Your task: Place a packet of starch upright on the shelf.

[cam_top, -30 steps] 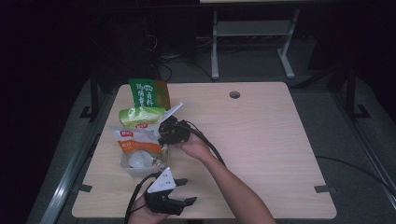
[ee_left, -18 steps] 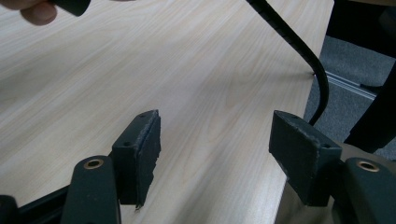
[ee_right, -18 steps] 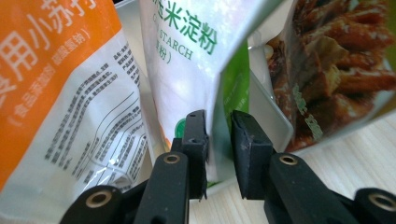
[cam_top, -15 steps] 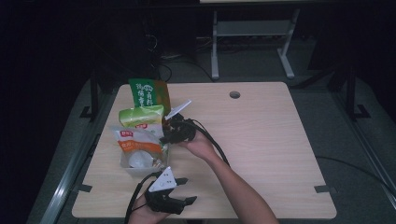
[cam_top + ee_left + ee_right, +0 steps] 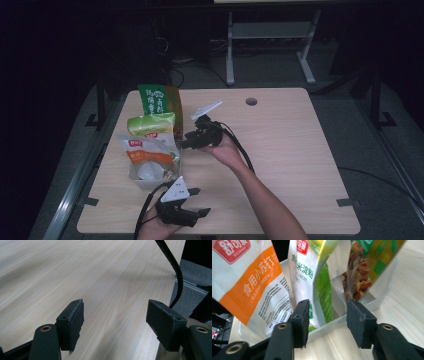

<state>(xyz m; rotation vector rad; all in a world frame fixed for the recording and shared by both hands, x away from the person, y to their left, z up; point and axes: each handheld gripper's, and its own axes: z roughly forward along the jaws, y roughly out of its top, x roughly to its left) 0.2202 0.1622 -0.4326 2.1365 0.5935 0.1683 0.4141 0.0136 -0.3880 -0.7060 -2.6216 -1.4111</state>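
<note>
Right gripper (image 5: 325, 322) hovering, jaws spread, nothing held — facing green starch pouch (image 5: 312, 277) standing mid-row in clear tray (image 5: 377, 300), between orange-white and brown-snack bags. Likely light, soft, slippery film (pinching the stiffer side seam advisable). Left gripper (image 5: 115, 325) idling agape — over bare table (image 5: 100, 270).

Over the last second the right gripper (image 5: 186, 143) drew back a little from the row of pouches, sliding toward the right and slightly farther up the table (image 5: 290, 150). It had been close against the light green pouch (image 5: 150, 125); it ended just beside that pouch with its jaws parted and pointed at the clear tray (image 5: 352, 315). The hand (image 5: 225, 150) and forearm shifted with it.
</note>
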